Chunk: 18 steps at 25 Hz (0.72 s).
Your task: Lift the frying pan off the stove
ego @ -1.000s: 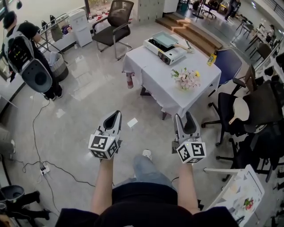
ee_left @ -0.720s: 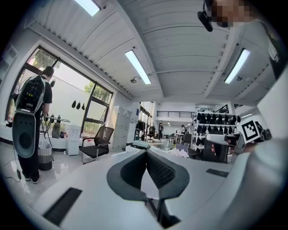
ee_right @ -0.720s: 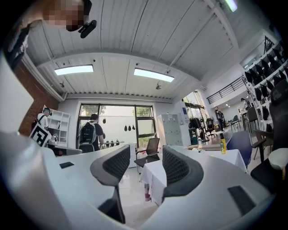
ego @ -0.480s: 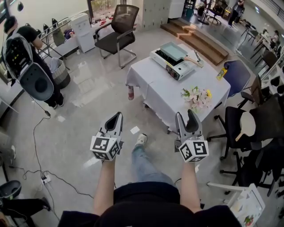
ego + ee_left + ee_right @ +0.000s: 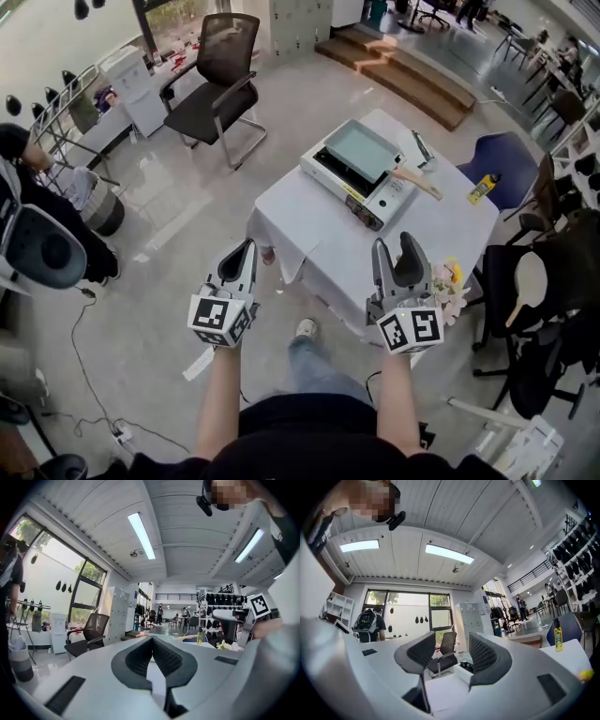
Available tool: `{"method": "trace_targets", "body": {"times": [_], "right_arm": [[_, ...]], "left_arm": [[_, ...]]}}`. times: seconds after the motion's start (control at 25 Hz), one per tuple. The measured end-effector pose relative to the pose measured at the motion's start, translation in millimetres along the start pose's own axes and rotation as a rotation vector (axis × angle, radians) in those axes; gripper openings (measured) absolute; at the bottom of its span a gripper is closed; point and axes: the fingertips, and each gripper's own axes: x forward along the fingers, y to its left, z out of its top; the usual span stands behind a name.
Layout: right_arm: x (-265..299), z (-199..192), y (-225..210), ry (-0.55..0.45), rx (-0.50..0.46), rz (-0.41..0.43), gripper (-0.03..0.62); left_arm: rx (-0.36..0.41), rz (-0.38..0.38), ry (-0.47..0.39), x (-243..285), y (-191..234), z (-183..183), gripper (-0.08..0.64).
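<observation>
A square pale-green frying pan with a wooden handle sits on a white portable stove on the white-clothed table. Both grippers are held in the air short of the table's near edge, well away from the pan. My left gripper is shut with its pads touching and nothing held, as the left gripper view also shows. My right gripper is open and empty, and part of the stove shows through its gap.
Pink and white flowers lie at the table's right corner, with a yellow bottle beyond the stove. A blue chair and dark chairs crowd the right side. A black office chair stands far left. A person with a backpack is at the left.
The person carrying the grippers has walked toward the table, so the stove and pan are nearer and more central. Both grippers keep the same pose and state.
</observation>
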Motion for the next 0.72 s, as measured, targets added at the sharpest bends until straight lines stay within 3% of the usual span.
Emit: {"method": "trace_targets", "body": {"times": [0.24,0.72], "right_arm": [[52.9,9.4,-46.3,-0.016,0.008,-0.096,0.209],[78.5,21.9,-92.7,-0.036,-0.018,-0.3,0.209]], "left_arm": [[0.009,-0.123,0.011,100.1,9.4,15.4,0.018],[-0.001,-0.343,0.049,201.9,-0.9,23.2,0.018]]}}
